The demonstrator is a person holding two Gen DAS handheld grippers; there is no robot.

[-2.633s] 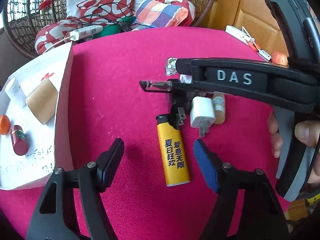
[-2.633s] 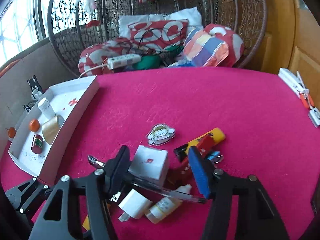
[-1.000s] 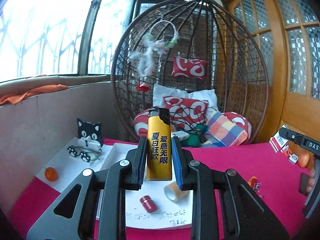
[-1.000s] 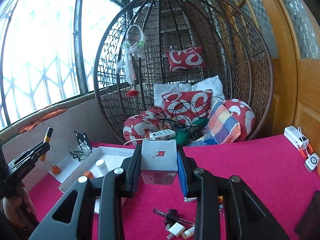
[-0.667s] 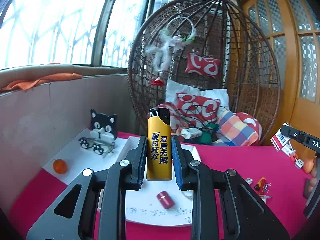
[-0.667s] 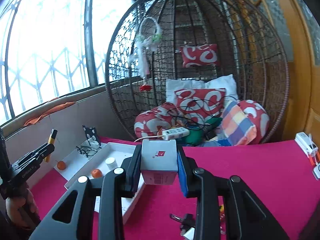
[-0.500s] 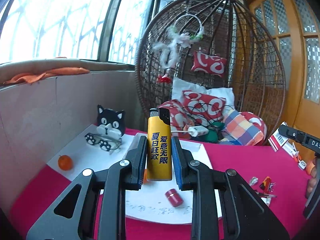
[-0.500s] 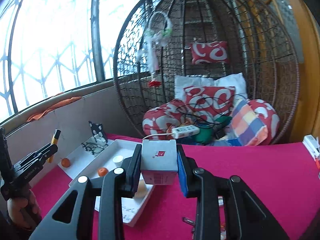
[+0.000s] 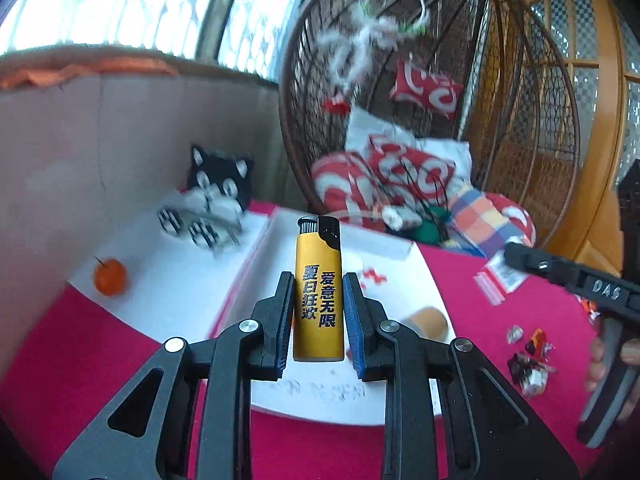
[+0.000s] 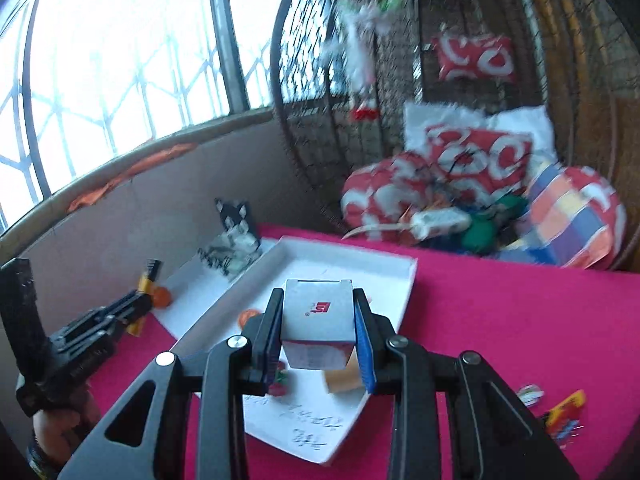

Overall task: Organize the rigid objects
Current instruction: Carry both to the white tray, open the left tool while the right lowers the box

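My left gripper [image 9: 318, 316] still clenches the yellow plastic lighter [image 9: 319, 292], my right gripper [image 10: 318, 332] the small grey cardboard box [image 10: 318, 320]. Both have swung from the scattered pile to above the white shallow tray [image 10: 394, 276]; lowering and release come next, I judge.

lighter [image 9: 318, 292]: showing yellow, black top and lettering
box [image 10: 318, 312]: looking silver-white, red logo
tray [image 10: 404, 280]: appearing white
bench [image 10: 500, 320]: wearing magenta cloth
cushions [image 10: 476, 160]: showing red-and-white swirls
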